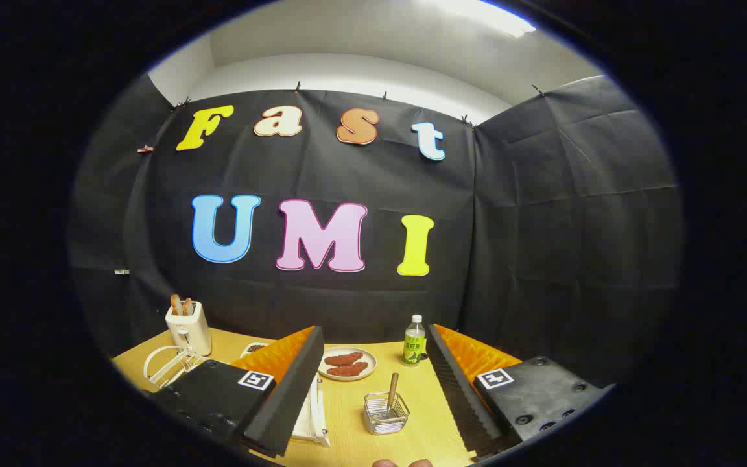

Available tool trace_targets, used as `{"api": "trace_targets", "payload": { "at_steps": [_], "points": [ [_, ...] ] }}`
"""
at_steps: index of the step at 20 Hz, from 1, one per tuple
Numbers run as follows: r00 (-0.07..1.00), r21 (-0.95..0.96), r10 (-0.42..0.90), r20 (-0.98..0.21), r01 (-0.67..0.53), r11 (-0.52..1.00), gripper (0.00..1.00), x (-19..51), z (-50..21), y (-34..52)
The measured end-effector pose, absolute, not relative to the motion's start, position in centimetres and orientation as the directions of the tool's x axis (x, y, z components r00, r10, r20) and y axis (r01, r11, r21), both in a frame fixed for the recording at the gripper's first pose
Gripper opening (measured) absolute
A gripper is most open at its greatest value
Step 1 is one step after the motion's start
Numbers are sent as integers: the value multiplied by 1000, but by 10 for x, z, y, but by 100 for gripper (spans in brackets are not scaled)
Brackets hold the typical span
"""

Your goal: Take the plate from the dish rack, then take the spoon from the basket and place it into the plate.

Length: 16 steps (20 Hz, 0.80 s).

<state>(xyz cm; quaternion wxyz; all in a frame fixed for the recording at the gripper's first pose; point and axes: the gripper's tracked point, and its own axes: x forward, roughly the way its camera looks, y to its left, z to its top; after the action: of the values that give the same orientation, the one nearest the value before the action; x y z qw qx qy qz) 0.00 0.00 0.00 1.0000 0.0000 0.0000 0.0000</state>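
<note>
My gripper [372,331] is open and held above the wooden table [347,447], its black-padded fingers [289,395] spread wide with nothing between the pads. In the gap between them, low on the table, a small wire basket [386,415] holds a spoon [391,388] that stands upright with its wooden handle up. Left of the left finger, a white wire dish rack [176,368] carries a white plate [152,363] standing on edge. The left finger hides part of the rack.
A plate of red-brown food [347,363] lies beyond the basket. A green-labelled bottle [414,340] stands by the right finger. A white toaster [189,329] with toast is at the back left. A white holder [312,415] sits beside the left finger. A person's fingertips [403,463] show just below the basket.
</note>
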Motion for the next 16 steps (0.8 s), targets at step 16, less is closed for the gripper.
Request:
{"api": "trace_targets", "payload": {
  "at_steps": [16],
  "points": [
    [998,-5,17,-67,-17,1000,97,-10,-11,12]
  ]
}}
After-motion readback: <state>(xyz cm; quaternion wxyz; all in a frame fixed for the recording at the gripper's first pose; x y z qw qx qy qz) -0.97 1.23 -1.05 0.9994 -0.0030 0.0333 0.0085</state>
